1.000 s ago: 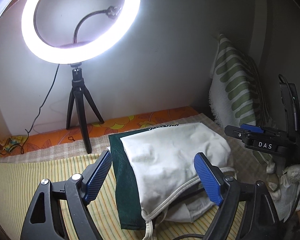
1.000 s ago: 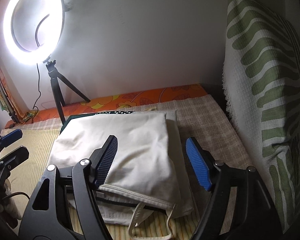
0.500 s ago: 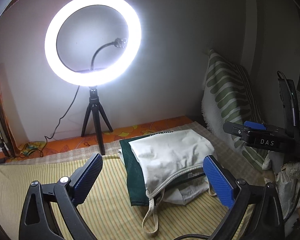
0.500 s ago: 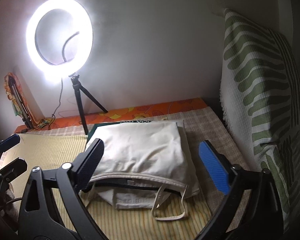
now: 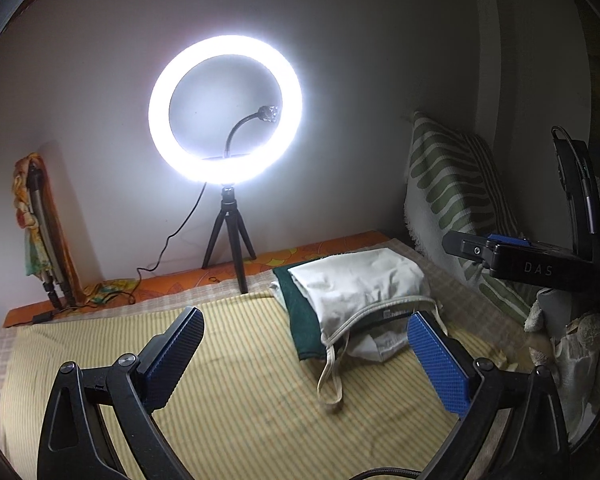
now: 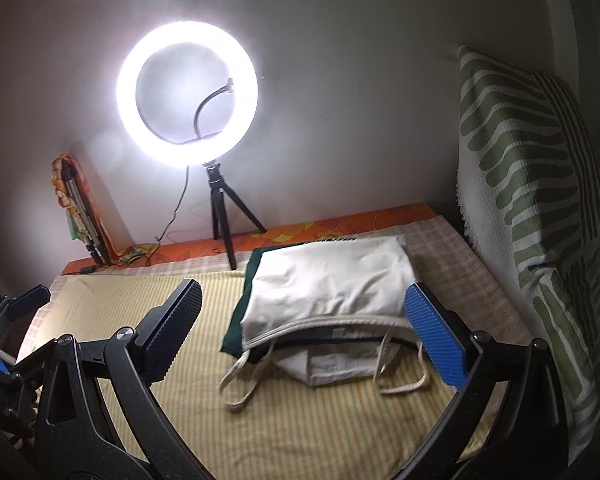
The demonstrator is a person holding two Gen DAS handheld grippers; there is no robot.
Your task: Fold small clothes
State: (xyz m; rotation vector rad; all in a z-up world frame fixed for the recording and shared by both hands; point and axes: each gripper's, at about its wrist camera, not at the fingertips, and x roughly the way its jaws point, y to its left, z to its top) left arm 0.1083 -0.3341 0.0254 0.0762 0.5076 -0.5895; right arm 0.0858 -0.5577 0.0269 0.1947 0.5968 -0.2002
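A folded white garment point(image 5: 360, 284) point(image 6: 328, 284) with loose straps lies on top of a folded dark green cloth point(image 5: 300, 320) point(image 6: 236, 332) at the far right of the striped yellow bedcover point(image 5: 228, 380) point(image 6: 300, 412). My left gripper point(image 5: 304, 356) is open and empty, held back from the pile above the cover. My right gripper point(image 6: 304, 328) is open and empty, in front of the pile and apart from it. The right gripper also shows at the right edge of the left wrist view point(image 5: 500, 252).
A lit ring light on a small black tripod point(image 5: 228, 236) point(image 6: 220, 216) stands at the back by the wall, its cable trailing left. A green-striped white cushion point(image 5: 452, 200) point(image 6: 532, 184) leans at the right. A folded stand wrapped in orange cloth point(image 5: 40, 232) leans at the back left.
Both grippers have pulled back and away from the folded pile, and their jaws have opened wider. The pile lies still.
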